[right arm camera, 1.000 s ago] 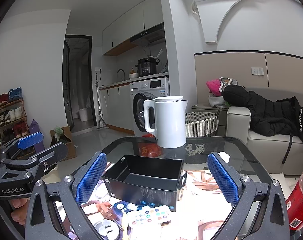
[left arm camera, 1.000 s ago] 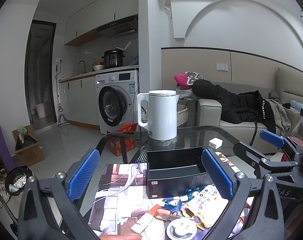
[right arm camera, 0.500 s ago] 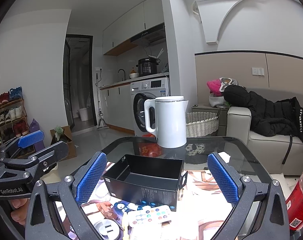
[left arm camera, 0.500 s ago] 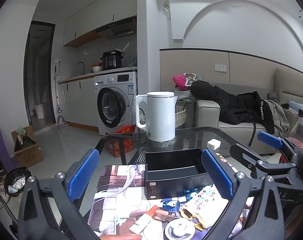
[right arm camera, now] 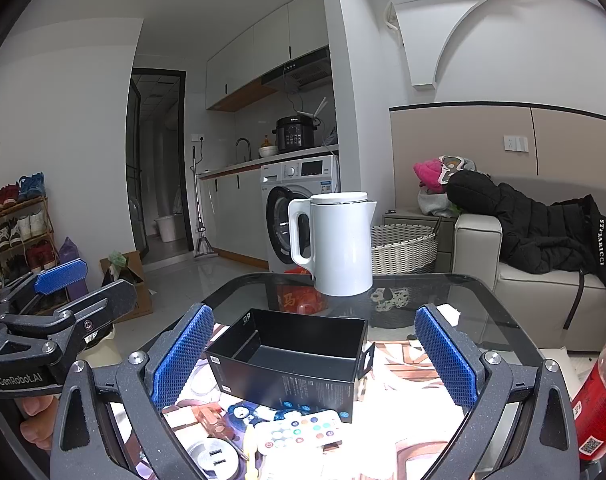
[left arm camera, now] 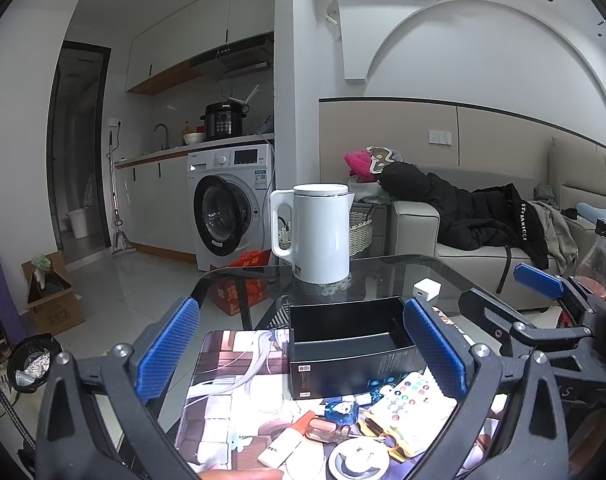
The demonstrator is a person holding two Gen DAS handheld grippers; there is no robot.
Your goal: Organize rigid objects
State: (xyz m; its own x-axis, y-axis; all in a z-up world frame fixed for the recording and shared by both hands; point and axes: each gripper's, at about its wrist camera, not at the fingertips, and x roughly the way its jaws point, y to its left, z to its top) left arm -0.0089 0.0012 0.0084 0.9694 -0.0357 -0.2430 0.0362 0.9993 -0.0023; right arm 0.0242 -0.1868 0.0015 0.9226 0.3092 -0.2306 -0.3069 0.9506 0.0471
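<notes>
Evidently both the left gripper (left arm camera: 301,356) and right gripper (right arm camera: 313,358) are held spread and empty, framing the open black box (right arm camera: 291,360) at centre frame, so the remote (right arm camera: 299,432) and small clutter below can be loaded.

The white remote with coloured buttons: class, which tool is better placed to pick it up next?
Probably the right tool: the remote lies centred between its open pads. In the left view it sits off-centre, near one pad.

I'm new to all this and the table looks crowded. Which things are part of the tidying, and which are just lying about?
Part of the job:
black box
remote
round white charger

Just lying about:
kettle
red bottle
white cube plug
</notes>
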